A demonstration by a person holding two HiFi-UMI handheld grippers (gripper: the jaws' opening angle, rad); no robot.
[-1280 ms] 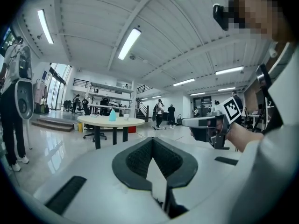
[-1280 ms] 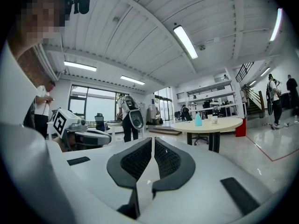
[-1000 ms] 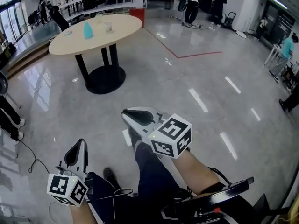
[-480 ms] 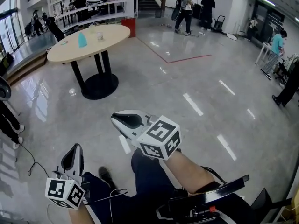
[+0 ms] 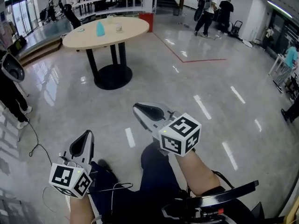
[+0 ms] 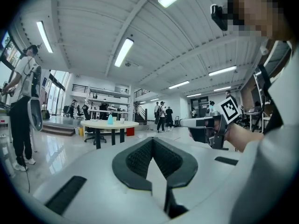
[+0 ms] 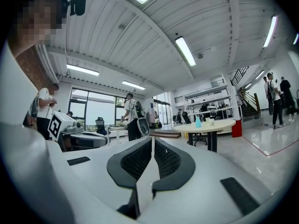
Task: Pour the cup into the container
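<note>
Cup (image 5: 119,27) count is one: a single clear cup on the round counter (image 5: 133,29), well away from the person across the glossy floor (image 5: 70,101). Just to its left, apart from it, stands one pale blue container (image 5: 100,29), upright. One small pale item (image 5: 80,30) near the counter's left rim is too small to make out. The counter rests on one dark pedestal base (image 5: 112,76).

Two tongs show low in the head view, both pointing level towards the counter. The left tongs (image 5: 87,135) are closed, pads meeting with nothing between them. The right tongs (image 5: 138,109) are likewise closed and empty, held farther forward than the left. Each carries one marker cube. One red line (image 5: 201,59) angles across the floor to the counter's right.
</note>
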